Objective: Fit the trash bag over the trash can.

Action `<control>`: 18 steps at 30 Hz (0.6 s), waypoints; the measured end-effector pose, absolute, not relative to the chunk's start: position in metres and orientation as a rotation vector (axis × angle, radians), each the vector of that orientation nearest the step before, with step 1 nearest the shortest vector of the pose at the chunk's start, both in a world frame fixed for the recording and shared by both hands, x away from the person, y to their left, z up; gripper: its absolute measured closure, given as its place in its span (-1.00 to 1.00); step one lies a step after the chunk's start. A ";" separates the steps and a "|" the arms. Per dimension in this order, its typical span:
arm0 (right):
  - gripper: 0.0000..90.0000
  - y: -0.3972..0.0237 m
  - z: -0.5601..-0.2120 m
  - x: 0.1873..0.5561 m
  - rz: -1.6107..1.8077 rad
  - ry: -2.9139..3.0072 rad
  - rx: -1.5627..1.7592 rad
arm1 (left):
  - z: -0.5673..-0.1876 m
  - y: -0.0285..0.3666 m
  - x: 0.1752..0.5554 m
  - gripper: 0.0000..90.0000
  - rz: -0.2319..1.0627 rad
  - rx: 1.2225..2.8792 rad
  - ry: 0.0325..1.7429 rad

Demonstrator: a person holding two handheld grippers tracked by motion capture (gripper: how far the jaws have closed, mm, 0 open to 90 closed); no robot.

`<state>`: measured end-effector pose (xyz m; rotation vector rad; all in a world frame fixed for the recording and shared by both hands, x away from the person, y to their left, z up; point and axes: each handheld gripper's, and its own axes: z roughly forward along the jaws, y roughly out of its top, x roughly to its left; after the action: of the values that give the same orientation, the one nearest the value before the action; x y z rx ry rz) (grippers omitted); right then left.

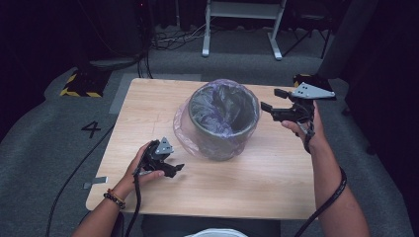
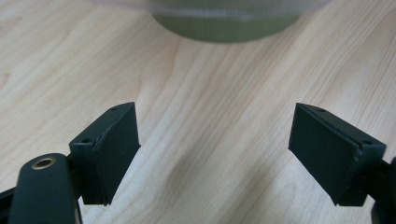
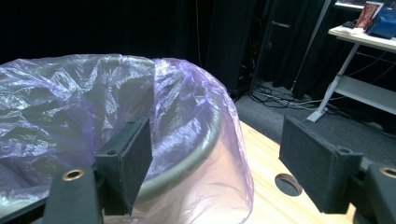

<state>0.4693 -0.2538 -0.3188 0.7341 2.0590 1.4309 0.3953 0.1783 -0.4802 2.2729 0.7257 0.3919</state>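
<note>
Standing at the centre of the wooden table is a dark green waste bin lined with a thin purple plastic bag. The bag is pulled over the rim, and its loose skirt hangs down the outside of the bin almost to the table top. From this I judge that the lining of the bin is mostly done; what seems to remain is only some tidying of the skirt or of the rim, if anything.

The right gripper hovers at about 3 o'clock from the bin, beside the rim and a little higher than it. Its jaws stand wide apart with nothing between them; in the right gripper view one pad is in front of the bag, but I see no grip on the film. The left gripper is low over the table at about 7 o'clock from the bin, near its base and pointing toward it. Its jaws are wide too, and in the left gripper view only bare wood lies between the pads.

Neither gripper holds the bag at this moment, so both look free for a next small correction.
</note>
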 end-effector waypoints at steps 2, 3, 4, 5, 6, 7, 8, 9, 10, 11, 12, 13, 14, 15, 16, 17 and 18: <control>-0.43 -0.250 -0.317 0.468 1.427 2.064 0.720 | -0.484 0.178 0.394 -0.64 0.376 2.276 0.727; -0.43 -0.250 -0.317 0.468 1.427 2.064 0.720 | -0.484 0.178 0.394 -0.64 0.376 2.276 0.727; -0.43 -0.248 -0.315 0.468 1.424 2.064 0.713 | -0.487 0.178 0.393 -0.64 0.371 2.284 0.726; -0.43 -0.247 -0.315 0.467 1.426 2.067 0.710 | -0.488 0.178 0.392 -0.64 0.377 2.291 0.725; -0.43 -0.246 -0.314 0.467 1.430 2.069 0.707 | -0.490 0.178 0.392 -0.64 0.381 2.295 0.731; -0.43 -0.244 -0.313 0.467 1.434 2.070 0.702 | -0.491 0.179 0.392 -0.64 0.374 2.301 0.733; -0.42 -0.243 -0.313 0.467 1.432 2.073 0.700 | -0.491 0.179 0.392 -0.64 0.360 2.302 0.734; -0.42 -0.243 -0.313 0.467 1.432 2.073 0.700 | -0.491 0.179 0.392 -0.64 0.360 2.302 0.734; -0.42 -0.239 -0.311 0.466 1.425 2.082 0.689 | -0.493 0.181 0.391 -0.64 0.345 2.294 0.739; -0.42 -0.237 -0.311 0.466 1.427 2.085 0.686 | -0.494 0.181 0.390 -0.65 0.345 2.293 0.738; -0.42 -0.235 -0.310 0.466 1.427 2.091 0.683 | -0.495 0.181 0.390 -0.64 0.346 2.300 0.736; -0.42 -0.235 -0.310 0.466 1.427 2.091 0.683 | -0.495 0.181 0.390 -0.64 0.346 2.300 0.736; -0.42 -0.233 -0.310 0.466 1.424 2.095 0.679 | -0.497 0.181 0.389 -0.64 0.348 2.308 0.737; -0.42 -0.230 -0.310 0.467 1.423 2.101 0.676 | -0.498 0.181 0.389 -0.65 0.344 2.305 0.733; -0.41 -0.228 -0.309 0.467 1.422 2.107 0.674 | -0.498 0.182 0.389 -0.64 0.332 2.300 0.737; -0.41 -0.225 -0.309 0.467 1.416 2.115 0.669 | -0.499 0.182 0.389 -0.65 0.319 2.289 0.747; -0.40 -0.220 -0.308 0.467 1.411 2.127 0.658 | -0.500 0.182 0.390 -0.65 0.302 2.284 0.741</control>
<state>0.4667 -0.2204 -0.3077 0.6577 2.1269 1.4110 0.3900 0.1824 -0.5000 2.2840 0.7409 0.3022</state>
